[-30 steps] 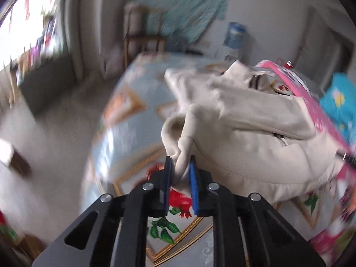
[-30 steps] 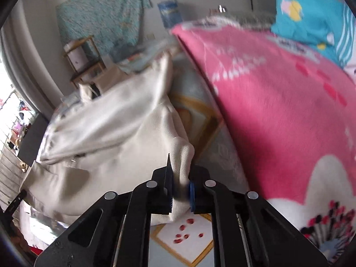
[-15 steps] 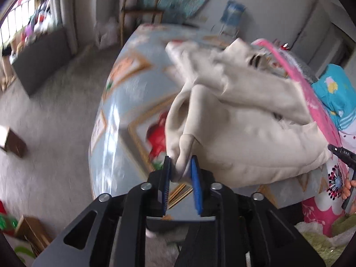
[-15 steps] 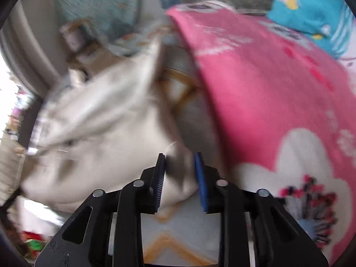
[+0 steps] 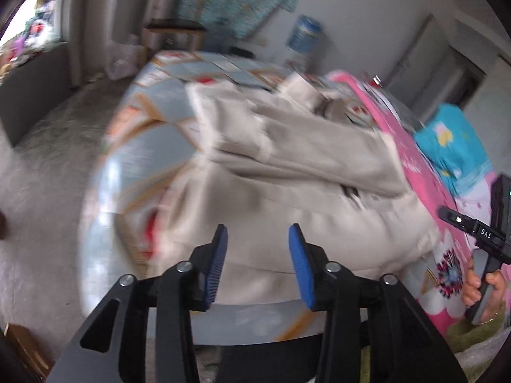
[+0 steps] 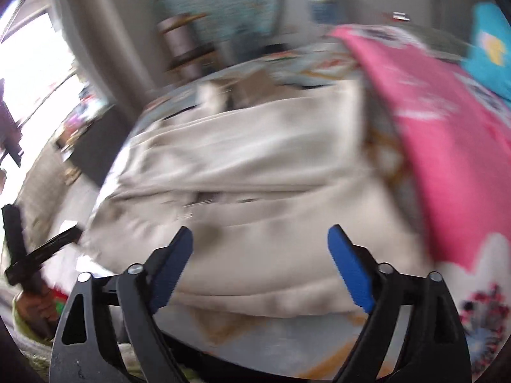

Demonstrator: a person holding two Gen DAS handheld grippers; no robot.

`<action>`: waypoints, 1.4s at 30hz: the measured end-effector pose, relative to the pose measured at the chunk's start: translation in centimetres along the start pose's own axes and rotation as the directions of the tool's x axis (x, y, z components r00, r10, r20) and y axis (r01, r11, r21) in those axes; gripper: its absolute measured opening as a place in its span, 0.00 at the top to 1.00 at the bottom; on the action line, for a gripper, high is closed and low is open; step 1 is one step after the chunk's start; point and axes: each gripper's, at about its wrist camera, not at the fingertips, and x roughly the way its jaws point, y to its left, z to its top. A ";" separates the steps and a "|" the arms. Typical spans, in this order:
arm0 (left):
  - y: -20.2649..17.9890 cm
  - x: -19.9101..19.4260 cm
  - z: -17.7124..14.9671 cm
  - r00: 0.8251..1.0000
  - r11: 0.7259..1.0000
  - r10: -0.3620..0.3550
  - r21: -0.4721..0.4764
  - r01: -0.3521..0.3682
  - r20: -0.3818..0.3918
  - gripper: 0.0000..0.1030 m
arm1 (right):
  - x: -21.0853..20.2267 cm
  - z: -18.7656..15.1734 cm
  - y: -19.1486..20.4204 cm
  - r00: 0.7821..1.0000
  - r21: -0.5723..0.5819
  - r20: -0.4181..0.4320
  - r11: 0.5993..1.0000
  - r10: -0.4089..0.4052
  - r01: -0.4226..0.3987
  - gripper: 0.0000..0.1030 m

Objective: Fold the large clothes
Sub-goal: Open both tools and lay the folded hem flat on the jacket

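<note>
A large cream garment [image 5: 287,172] lies bunched and loosely folded on the bed; it also shows in the right wrist view [image 6: 255,166]. My left gripper [image 5: 257,236] is open and empty, just in front of the garment's near edge. My right gripper [image 6: 260,239] is wide open and empty, over the garment's near edge. The right gripper shows at the right edge of the left wrist view [image 5: 472,229]. The left gripper shows at the left edge of the right wrist view [image 6: 48,249]. Both views are motion-blurred.
The bed has a light blue patterned sheet [image 5: 140,146]. A pink flowered blanket [image 6: 447,146] lies along the garment's right side, with a turquoise pillow [image 5: 453,146] beyond. A wooden shelf [image 5: 172,22] and grey carpet [image 5: 35,172] lie past the bed's left edge.
Both grippers were shut on folds of the cream garment; both have opened, let it go and drawn back toward the bed's near edge. The garment now rests on the bed.
</note>
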 end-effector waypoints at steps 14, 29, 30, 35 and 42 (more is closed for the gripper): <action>-5.4 6.2 -0.8 0.988 0.983 0.068 0.180 -0.043 -0.138 0.37 | 5.2 -2.3 5.2 0.990 -0.090 -0.141 0.996 -0.004 -0.008 0.15; -5.9 7.1 -1.1 0.983 0.969 0.117 0.233 -0.082 -0.140 0.34 | 6.2 -2.4 6.3 0.989 -0.117 -0.150 0.993 0.007 -0.025 0.15; -5.9 7.1 -1.1 0.984 0.969 0.117 0.233 -0.083 -0.137 0.34 | 6.2 -2.5 6.4 0.989 -0.116 -0.149 0.993 0.006 -0.023 0.15; -6.1 7.2 -1.2 0.985 0.967 0.123 0.237 -0.092 -0.119 0.34 | 6.8 -2.7 6.1 0.988 -0.101 -0.153 0.995 0.005 -0.021 0.30; -6.1 7.1 -1.6 0.988 0.964 0.121 0.247 -0.095 -0.091 0.34 | 7.5 -2.6 6.0 0.986 -0.095 -0.168 0.995 0.007 -0.023 0.48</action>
